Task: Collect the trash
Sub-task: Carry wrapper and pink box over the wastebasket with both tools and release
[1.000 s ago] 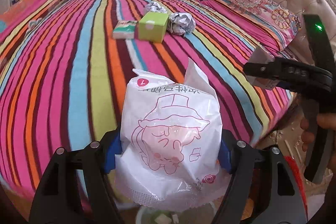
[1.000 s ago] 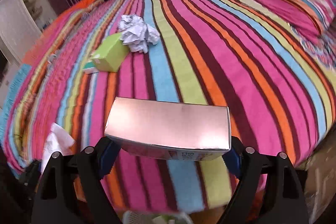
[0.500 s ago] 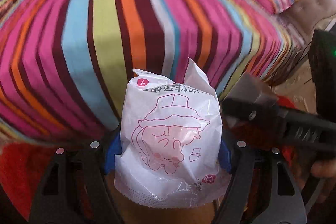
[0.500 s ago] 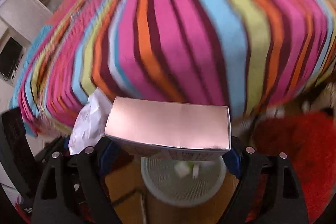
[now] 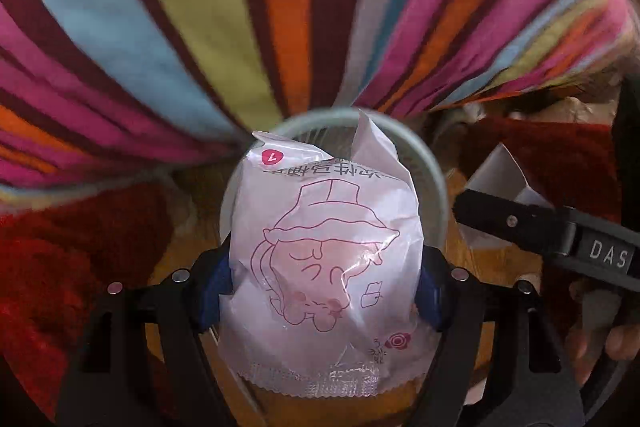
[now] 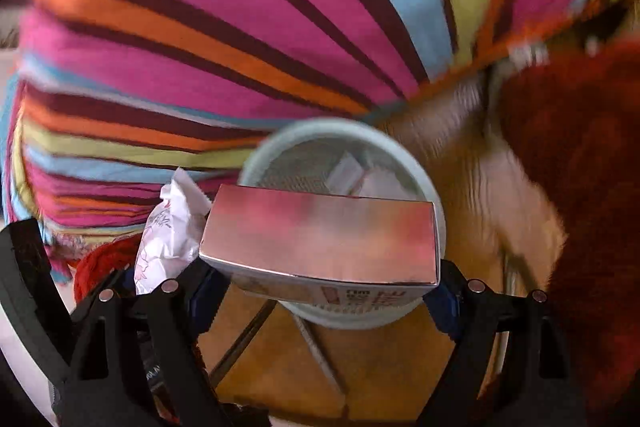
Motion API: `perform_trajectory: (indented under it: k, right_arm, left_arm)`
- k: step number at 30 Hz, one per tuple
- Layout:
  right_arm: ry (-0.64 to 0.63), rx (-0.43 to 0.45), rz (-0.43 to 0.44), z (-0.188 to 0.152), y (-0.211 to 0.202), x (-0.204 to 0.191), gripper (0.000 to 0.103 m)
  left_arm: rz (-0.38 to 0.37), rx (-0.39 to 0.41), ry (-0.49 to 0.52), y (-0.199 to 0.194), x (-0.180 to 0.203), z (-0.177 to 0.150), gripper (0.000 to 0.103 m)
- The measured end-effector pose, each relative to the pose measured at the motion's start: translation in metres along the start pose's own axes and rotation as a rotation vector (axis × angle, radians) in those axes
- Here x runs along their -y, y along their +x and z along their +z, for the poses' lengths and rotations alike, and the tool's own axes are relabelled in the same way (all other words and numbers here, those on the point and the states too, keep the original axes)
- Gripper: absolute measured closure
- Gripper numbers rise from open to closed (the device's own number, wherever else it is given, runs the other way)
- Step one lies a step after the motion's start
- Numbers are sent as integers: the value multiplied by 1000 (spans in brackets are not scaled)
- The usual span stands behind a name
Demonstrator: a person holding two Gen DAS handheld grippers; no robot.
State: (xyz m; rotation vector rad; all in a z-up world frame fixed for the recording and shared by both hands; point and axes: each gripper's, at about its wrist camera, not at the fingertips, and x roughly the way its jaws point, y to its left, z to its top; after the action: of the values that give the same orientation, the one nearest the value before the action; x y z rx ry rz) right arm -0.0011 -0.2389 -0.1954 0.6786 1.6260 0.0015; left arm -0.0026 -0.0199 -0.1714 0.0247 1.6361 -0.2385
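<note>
Left wrist view: left gripper [image 5: 324, 291], clenched on a white plastic snack packet printed with a pink cartoon [image 5: 324, 259], blue pads pressing both sides. Behind the packet, at 12 o'clock, the rim of a round pale-green mesh wastebasket [image 5: 434, 187]. At 3 o'clock, the right gripper [image 5: 472, 201] seen side-on, a person's hand [image 5: 600, 331] on its handle.

Right wrist view only: right gripper [image 6: 320, 291], clenched on a shiny pink rectangular carton [image 6: 320, 235], held over the wastebasket [image 6: 256, 151]; inside, white scraps, probably paper [image 6: 360, 175], blurred. The packet [image 6: 168, 231] shows at 9 o'clock.

Both views: striped multicoloured bedspread [image 5: 200, 7] fills 10 to 2 o'clock; red shaggy rug [image 6: 580, 187] on a wooden floor [image 6: 280, 359].

Change from a second earlier: the bed top with its green box and crumpled paper has left view; both grippers have tipped downward to the basket.
</note>
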Motion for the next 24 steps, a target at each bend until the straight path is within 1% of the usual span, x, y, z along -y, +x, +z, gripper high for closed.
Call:
perform_trajectory:
  k: [2, 3, 7, 12, 16, 19, 24]
  right_arm:
    - [35, -27, -18, 1, 14, 6, 23]
    - [37, -32, -26, 0, 17, 7, 23]
    - [30, -100, -84, -1, 40, 5, 23]
    - [17, -140, -124, 0, 58, 7, 23]
    - [32, -161, -141, -2, 63, 12, 23]
    - [39, -159, -122, -2, 62, 14, 23]
    - [39, -180, -120, -2, 69, 16, 23]
  left_arm:
    - [-10, -43, -41, 13, -8, 2, 31]
    - [-25, -78, -69, 23, -12, 3, 31]
    - [-52, -161, -127, 50, -22, -3, 31]
    - [-67, -236, -174, 69, -30, -9, 31]
    - [-75, -266, -211, 76, -36, -11, 31]
    - [-83, -273, -223, 79, -37, -13, 31]
    - [-86, -294, -229, 81, -37, -12, 31]
